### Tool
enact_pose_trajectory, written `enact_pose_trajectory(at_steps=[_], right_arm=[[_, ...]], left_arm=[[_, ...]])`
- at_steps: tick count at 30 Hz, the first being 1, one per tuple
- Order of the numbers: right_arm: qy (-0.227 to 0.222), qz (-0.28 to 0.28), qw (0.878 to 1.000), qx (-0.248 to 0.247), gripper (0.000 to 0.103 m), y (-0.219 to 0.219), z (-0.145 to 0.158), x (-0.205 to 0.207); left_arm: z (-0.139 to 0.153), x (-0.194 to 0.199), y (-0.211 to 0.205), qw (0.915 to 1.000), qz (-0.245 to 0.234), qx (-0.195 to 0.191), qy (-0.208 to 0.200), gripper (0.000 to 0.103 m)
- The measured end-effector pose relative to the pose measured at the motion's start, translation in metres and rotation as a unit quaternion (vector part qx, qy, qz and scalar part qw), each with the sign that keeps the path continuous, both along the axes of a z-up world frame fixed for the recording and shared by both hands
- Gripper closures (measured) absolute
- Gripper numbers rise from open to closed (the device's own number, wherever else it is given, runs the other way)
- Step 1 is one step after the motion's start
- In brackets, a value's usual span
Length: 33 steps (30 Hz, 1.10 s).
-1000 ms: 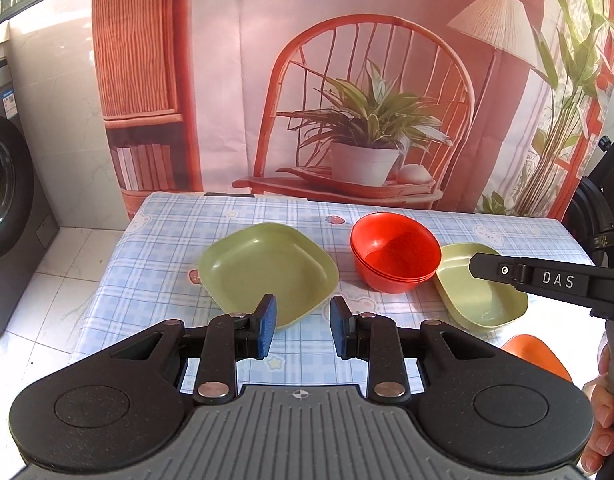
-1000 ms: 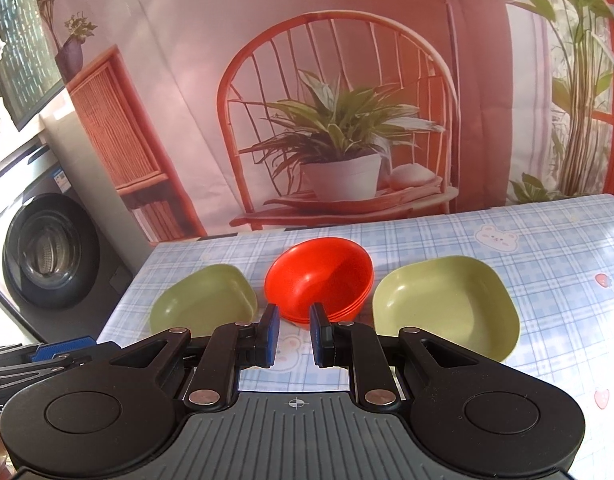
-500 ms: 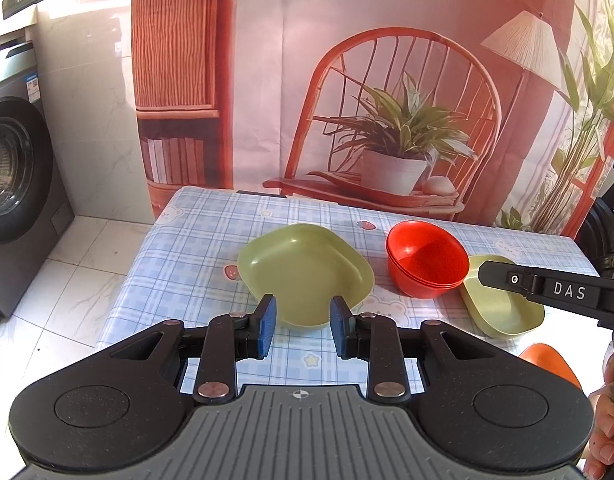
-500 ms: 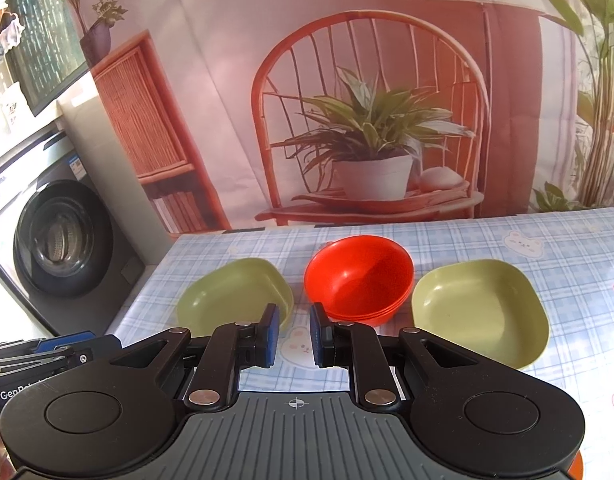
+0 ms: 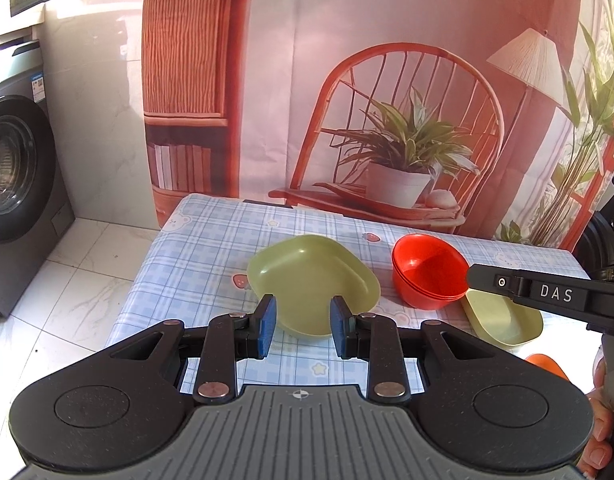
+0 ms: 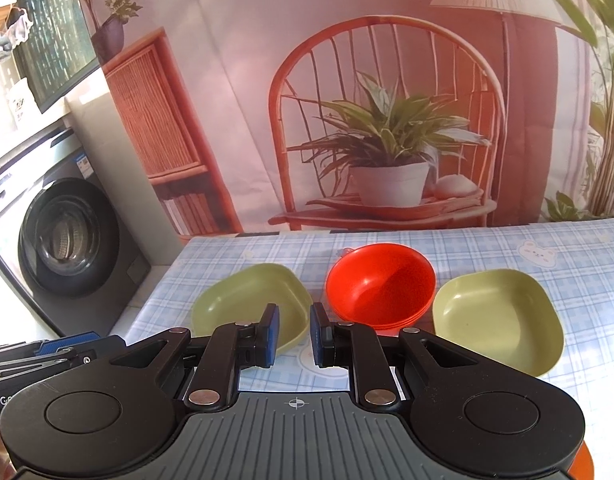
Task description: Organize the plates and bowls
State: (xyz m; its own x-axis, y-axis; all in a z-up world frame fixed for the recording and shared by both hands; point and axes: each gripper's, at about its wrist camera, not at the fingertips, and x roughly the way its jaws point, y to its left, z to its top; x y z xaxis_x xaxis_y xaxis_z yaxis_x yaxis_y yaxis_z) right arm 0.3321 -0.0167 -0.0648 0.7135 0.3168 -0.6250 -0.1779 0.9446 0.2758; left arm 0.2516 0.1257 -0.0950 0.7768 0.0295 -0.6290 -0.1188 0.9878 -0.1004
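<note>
On the blue checked tablecloth [image 5: 211, 248] lie a square green plate [image 5: 313, 280] [image 6: 251, 300], a stack of red bowls [image 5: 427, 276] [image 6: 381, 284] to its right, and a second green plate [image 5: 503, 320] [image 6: 499, 316] further right. My left gripper [image 5: 301, 326] hovers in front of the left plate, its blue pads a little apart with nothing between them. My right gripper [image 6: 293, 330] hangs in front of the gap between the left plate and the bowls, jaws narrowly apart and holding nothing. In the left wrist view one finger of the right gripper [image 5: 547, 292] covers part of the second plate.
A washing machine [image 5: 11, 168] [image 6: 67, 240] stands on the tiled floor to the left of the table. A printed backdrop [image 6: 387, 140] of a chair and plant hangs right behind the table. An orange object [image 5: 547, 364] shows near the table's front right. A person's hand [image 5: 603, 420] is at the right edge.
Both grippers have shifted left and slightly back, so plates and bowls sit further right and look smaller in both views. The jaw gaps are unchanged; nothing on the table moved.
</note>
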Motion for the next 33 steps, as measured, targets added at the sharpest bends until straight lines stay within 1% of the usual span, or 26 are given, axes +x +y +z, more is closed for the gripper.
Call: enact_pose_trajectory(at_steps=[11, 22, 33], right_arm=[[-0.006, 0.012, 1.000, -0.004, 0.087, 0.027, 0.007, 0.005], [-0.007, 0.020, 1.000, -0.005, 0.087, 0.048, 0.008, 0.014], [-0.008, 0.028, 1.000, -0.007, 0.087, 0.061, 0.006, 0.019]], left_arm=[[-0.003, -0.006, 0.023, 0.9997, 0.022, -0.013, 0.000, 0.072], [-0.002, -0.009, 0.045, 0.9991, 0.039, -0.016, 0.001, 0.072], [-0.003, -0.007, 0.052, 0.9986, 0.049, -0.020, 0.001, 0.072]])
